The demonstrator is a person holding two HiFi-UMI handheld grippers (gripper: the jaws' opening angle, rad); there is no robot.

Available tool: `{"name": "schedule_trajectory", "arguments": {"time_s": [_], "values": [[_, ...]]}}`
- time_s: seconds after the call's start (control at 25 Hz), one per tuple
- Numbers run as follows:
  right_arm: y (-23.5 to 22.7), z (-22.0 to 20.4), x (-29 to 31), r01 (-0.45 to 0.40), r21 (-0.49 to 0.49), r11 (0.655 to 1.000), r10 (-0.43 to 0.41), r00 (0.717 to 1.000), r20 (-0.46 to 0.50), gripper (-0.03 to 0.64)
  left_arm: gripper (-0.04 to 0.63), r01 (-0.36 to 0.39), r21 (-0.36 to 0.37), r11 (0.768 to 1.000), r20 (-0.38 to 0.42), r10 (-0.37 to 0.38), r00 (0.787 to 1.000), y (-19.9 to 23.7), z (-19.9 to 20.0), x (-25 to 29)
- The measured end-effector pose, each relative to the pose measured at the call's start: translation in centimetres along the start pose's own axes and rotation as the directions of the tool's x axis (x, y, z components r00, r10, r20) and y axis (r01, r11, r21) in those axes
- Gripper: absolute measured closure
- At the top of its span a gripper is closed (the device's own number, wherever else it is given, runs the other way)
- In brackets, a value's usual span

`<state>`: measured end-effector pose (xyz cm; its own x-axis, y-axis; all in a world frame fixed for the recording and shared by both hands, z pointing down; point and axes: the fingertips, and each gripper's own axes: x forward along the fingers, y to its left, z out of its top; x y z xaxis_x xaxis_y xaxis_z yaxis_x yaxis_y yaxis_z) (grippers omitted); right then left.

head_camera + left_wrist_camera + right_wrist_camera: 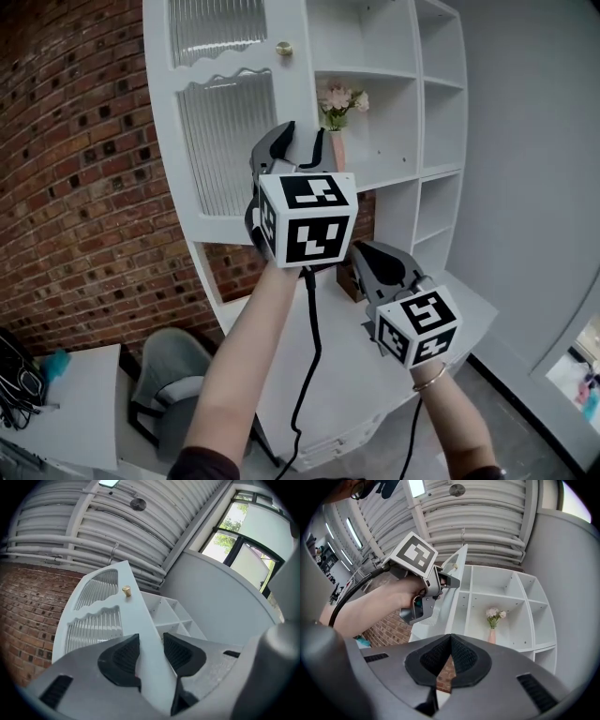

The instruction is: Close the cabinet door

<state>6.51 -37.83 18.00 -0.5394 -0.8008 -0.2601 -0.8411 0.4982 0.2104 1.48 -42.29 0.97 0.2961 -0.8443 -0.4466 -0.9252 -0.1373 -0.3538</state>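
- The left gripper (pixel 298 139) (pixel 151 641) has its fingers (pixel 119 658) clamped on the free edge of the cabinet door (pixel 225 141) (pixel 101 616), one finger on each face.
- The door stands swung out from the white cabinet. Its ribbed glass panels lie to the left of the fingers in the left gripper view.
- A brass knob (pixel 284 48) (pixel 126 591) sits on the door above the fingers, near the same edge.
- The open shelves (pixel 384 84) (pixel 171 613) lie beyond the fingers, to their right.
- The right gripper (pixel 361 251) (pixel 451 637) is held lower, apart from the door. Its fingers are together at the tips, with nothing between them.
- A pink vase of flowers (pixel 336 136) (pixel 493 620) stands on a shelf beyond the right fingers, just right of the left gripper's fingers in the head view.
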Motion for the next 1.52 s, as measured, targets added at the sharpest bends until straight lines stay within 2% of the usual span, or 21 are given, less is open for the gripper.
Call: {"name": "schedule_trajectory", "arguments": {"time_s": [0.28, 0.52, 1.08, 1.32, 1.52], "values": [[-3.5, -2.2, 1.5, -0.045, 0.041, 0.998, 0.045, 0.999, -0.004, 0.616, 0.436, -0.069, 0.039, 0.997, -0.057, 0.071, 0.996, 0.3, -2.6, 4.9], [-5.5, -4.2, 3.2, -0.082, 0.069, 0.994, 0.084, 0.996, -0.028, 0.617, 0.443, -0.086, 0.057, 0.995, -0.072, 0.090, 0.993, 0.6, -3.8, 7.1], [-5.5, -5.1, 6.9, -0.199, 0.087, 0.976, 0.202, 0.979, -0.022, 0.617, 0.443, -0.113, 0.003, 0.994, -0.175, 0.112, 0.978, 1.9, -5.9, 10.2], [-5.4, -5.5, 7.5, -0.223, 0.098, 0.970, 0.225, 0.974, -0.014, 0.617, 0.443, -0.136, -0.048, 0.990, -0.199, 0.124, 0.972, 2.5, -6.7, 11.1], [-6.2, -5.7, 7.9, -0.210, 0.116, 0.971, 0.212, 0.977, -0.009, 0.617, 0.443, -0.141, -0.030, 0.990, -0.211, 0.132, 0.969, 2.8, -7.2, 11.8]]}}
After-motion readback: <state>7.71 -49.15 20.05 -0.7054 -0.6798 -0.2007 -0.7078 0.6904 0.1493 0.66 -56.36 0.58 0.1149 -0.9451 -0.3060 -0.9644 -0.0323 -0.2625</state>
